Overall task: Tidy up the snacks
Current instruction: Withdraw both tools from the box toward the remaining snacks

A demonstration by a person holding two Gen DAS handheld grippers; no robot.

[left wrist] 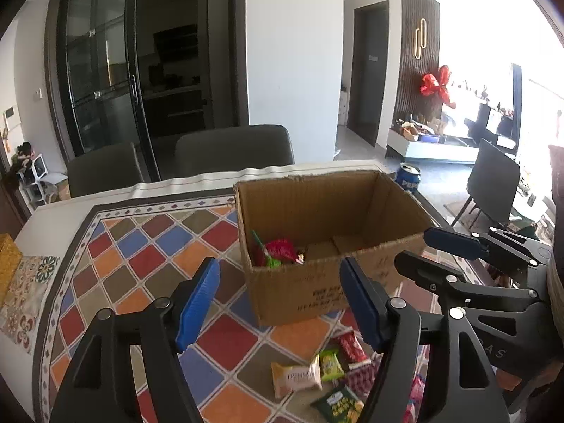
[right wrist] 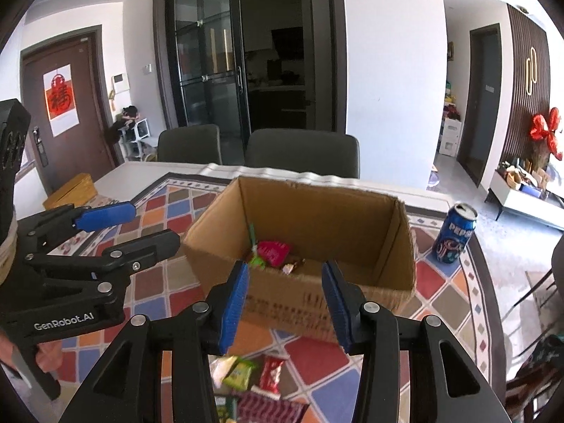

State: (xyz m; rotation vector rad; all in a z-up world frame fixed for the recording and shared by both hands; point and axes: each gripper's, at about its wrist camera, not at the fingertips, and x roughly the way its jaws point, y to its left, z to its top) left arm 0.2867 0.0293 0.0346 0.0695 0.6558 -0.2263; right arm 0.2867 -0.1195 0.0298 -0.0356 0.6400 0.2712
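Both the left gripper [left wrist: 278, 303] and right gripper [right wrist: 287, 305] stand wide apart, holding nothing. Loose snack packets [left wrist: 328, 370] lie on the tablecloth [left wrist: 148, 246] beneath them. Beyond, the cardboard box [right wrist: 303, 239] contains several snacks [right wrist: 271, 252].

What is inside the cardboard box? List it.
The cardboard box holds a red packet, a green wrapper and small sweets at its left end. The near wall hides the floor closest to the grippers.

Home dining room: table [right wrist: 148, 169], chairs [right wrist: 303, 153], kitchen door [right wrist: 208, 60].
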